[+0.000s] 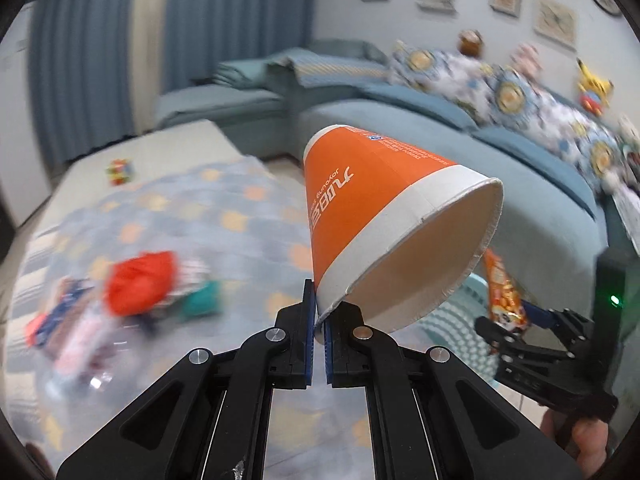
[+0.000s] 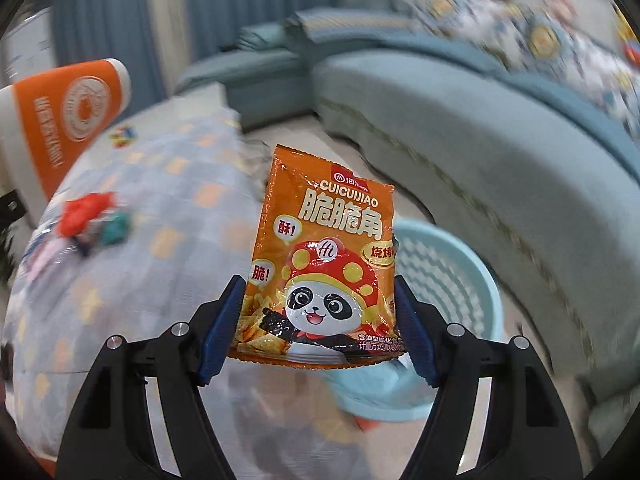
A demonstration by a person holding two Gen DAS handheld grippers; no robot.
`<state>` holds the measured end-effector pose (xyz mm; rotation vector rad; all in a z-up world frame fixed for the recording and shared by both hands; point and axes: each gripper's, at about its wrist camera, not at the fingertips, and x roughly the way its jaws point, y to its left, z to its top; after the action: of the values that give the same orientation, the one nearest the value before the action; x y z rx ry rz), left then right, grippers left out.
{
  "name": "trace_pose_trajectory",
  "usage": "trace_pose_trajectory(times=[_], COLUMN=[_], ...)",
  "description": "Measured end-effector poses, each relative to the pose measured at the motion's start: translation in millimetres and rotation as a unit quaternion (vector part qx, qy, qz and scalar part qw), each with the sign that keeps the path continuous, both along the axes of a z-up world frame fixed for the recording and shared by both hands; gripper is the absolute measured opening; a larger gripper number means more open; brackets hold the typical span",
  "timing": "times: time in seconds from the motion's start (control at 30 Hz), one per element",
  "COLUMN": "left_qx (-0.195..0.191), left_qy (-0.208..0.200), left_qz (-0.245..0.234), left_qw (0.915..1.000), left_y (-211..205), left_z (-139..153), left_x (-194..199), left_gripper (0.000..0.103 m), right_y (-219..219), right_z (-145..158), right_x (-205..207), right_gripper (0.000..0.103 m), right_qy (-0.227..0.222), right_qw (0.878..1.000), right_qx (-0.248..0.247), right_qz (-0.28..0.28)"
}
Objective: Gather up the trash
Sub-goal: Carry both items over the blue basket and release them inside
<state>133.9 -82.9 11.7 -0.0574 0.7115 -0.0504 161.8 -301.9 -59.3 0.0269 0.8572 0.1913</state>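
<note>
My left gripper [image 1: 319, 320] is shut on the rim of an orange and white paper cup [image 1: 384, 224], held tilted in the air with its mouth toward the lower right. The cup also shows in the right wrist view [image 2: 64, 128] at the far left. My right gripper [image 2: 320, 328] is shut on an orange snack bag with a panda picture [image 2: 324, 264], held upright above a light blue basket [image 2: 448, 280]. In the left wrist view the right gripper [image 1: 516, 332] and its snack bag [image 1: 502, 292] appear at the right.
A low table with a blue patterned cloth [image 1: 192, 216] carries a red crumpled wrapper [image 1: 140, 280], a teal item [image 1: 202, 300] and other wrappers [image 1: 60, 320]. A small colourful cube [image 1: 119, 171] lies at its far end. A blue-grey sofa [image 2: 480, 152] runs along the right.
</note>
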Motion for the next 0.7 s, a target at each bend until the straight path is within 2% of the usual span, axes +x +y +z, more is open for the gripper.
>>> trace_pose_trajectory(times=[0.17,0.37,0.6,0.7], left_qx=[-0.009,-0.005,-0.009,-0.012], left_qy=[0.045,0.085,0.096,0.094], left_qz=[-0.057,-0.105,-0.127,-0.135], left_qw=[0.9973,0.9908,0.9872,0.9862], left_y=[-41.9,-75.7,-86.8,-91.8], left_z=[-48.1,-86.5,-93.8,-94.1], left_x=[37.5,59.3,65.5,63.0], left_gripper=[0.002,0.002,0.002,0.008], right_y=[-34.3,-58.7,-83.4,-91.4], right_z=[-46.3,-88.2,-96.6,-91.9], right_x=[21.1,33.8,29.8,23.3], right_gripper=[0.071,0.074,0.079,0.079], right_qy=[0.063,0.121,0.135,0.129], right_qw=[0.997,0.989,0.984,0.984], right_qx=[-0.009,0.007,0.035,0.036], right_qz=[-0.054,-0.09,-0.108,-0.116])
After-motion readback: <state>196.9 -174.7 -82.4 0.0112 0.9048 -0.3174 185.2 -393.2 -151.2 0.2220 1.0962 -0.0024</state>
